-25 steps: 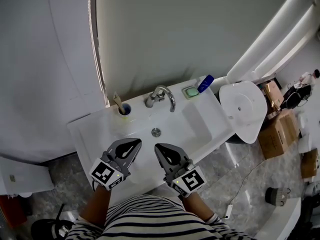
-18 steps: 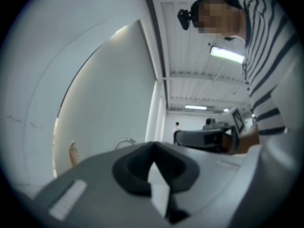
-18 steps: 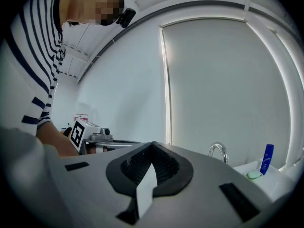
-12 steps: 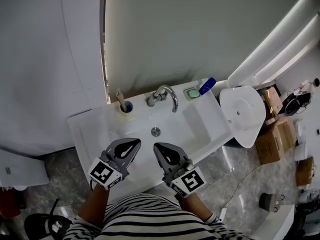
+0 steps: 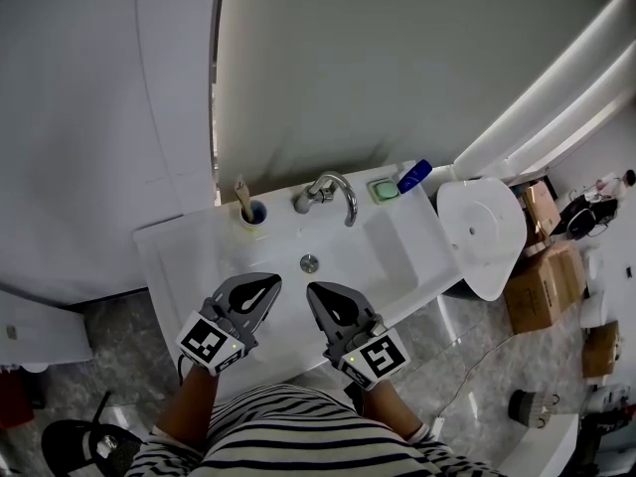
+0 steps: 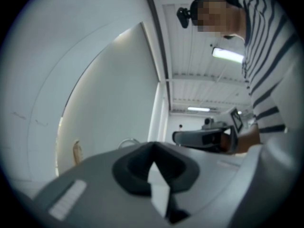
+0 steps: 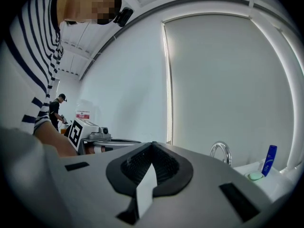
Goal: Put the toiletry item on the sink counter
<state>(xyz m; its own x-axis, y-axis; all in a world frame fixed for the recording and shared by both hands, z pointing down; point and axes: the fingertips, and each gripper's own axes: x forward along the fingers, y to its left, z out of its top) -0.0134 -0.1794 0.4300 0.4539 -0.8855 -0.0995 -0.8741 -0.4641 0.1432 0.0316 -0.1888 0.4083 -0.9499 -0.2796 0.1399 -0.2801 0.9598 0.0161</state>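
Note:
A blue toiletry tube (image 5: 412,176) leans beside a green soap dish (image 5: 383,189) at the back right of the white sink counter (image 5: 174,256). Both also appear in the right gripper view: the tube (image 7: 269,159) and the dish (image 7: 255,176). My left gripper (image 5: 270,282) and right gripper (image 5: 314,292) hover side by side over the front of the basin. Both are shut and empty, well short of the tube. In each gripper view the jaws, left (image 6: 154,144) and right (image 7: 153,144), meet with nothing between them.
A chrome faucet (image 5: 326,194) stands at the back centre, above the drain (image 5: 310,262). A cup with a toothbrush (image 5: 248,210) sits back left. A white rounded fixture (image 5: 482,222) and cardboard boxes (image 5: 542,281) stand to the right of the counter. The wall rises behind.
Both grippers stay in place and shut. Only the head view has shifted slightly.

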